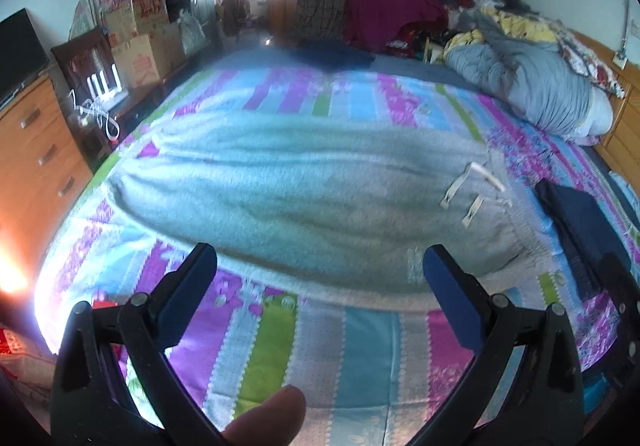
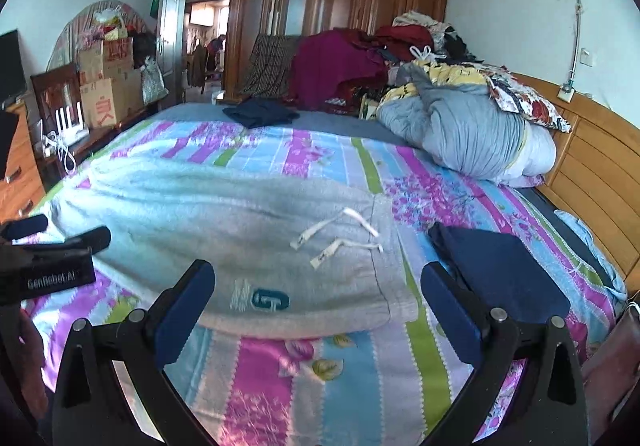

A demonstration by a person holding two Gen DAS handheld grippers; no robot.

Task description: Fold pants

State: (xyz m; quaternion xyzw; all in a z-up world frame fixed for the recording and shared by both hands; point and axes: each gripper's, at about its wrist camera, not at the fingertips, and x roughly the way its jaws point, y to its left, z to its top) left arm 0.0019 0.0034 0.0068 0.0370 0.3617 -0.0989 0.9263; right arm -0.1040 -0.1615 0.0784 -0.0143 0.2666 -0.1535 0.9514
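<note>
Grey sweatpants (image 1: 280, 190) lie flat across the striped bedspread, waistband with white drawstrings (image 1: 472, 190) to the right and legs to the left. They also show in the right wrist view (image 2: 224, 222), with a teal logo (image 2: 270, 300) near the front edge. My left gripper (image 1: 320, 266) is open and empty, just in front of the pants' near edge. My right gripper (image 2: 318, 282) is open and empty, over the waistband corner. The left gripper (image 2: 52, 238) shows at the left of the right wrist view.
A folded dark blue garment (image 2: 500, 274) lies right of the pants, also in the left wrist view (image 1: 580, 222). A rolled grey quilt (image 2: 464, 130) and clothes pile sit at the back right. Another dark garment (image 2: 260, 112) lies at the far edge. A wooden dresser (image 1: 36, 150) stands left.
</note>
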